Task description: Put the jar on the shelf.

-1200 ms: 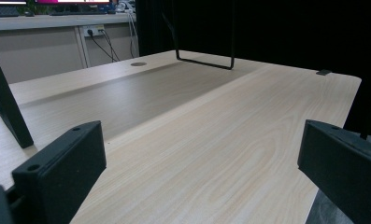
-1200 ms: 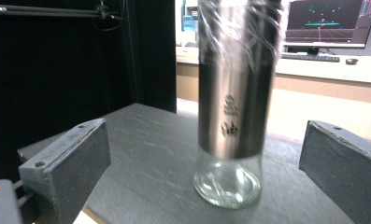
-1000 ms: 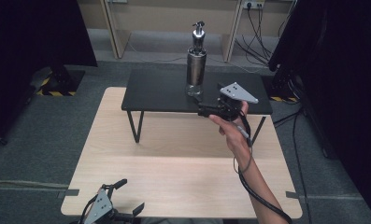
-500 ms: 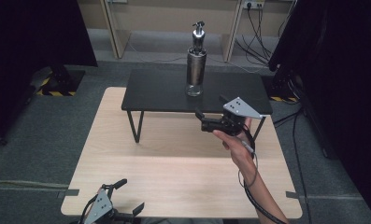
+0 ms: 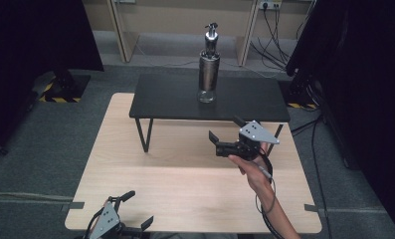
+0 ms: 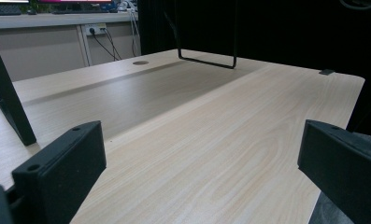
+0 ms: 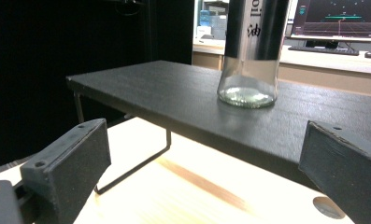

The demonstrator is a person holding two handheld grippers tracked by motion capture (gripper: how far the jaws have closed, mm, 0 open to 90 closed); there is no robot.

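We read on the oil bottle [image 7: 250,51] the letters "oil" and below them one Chinese character, 油, printed on its dark sleeve. The bottle stands upright on the black shelf [image 5: 170,97], toward the far edge, and it has a metal pourer on top. Its glass base is clear, and we cannot tell whether any liquid is inside.

The black shelf rests on thin wire legs upon the light wooden table [image 5: 180,184]. Around the table we see grey carpet, dark curtains on both sides, and wall sockets with cables at the back.

The right gripper [image 5: 224,130] is held by a hand [image 5: 252,169] above the table, just in front of the shelf, with its jaws wide apart and nothing between them. The left gripper [image 5: 138,211] lies at the near left edge of the table, its jaws also spread and empty.
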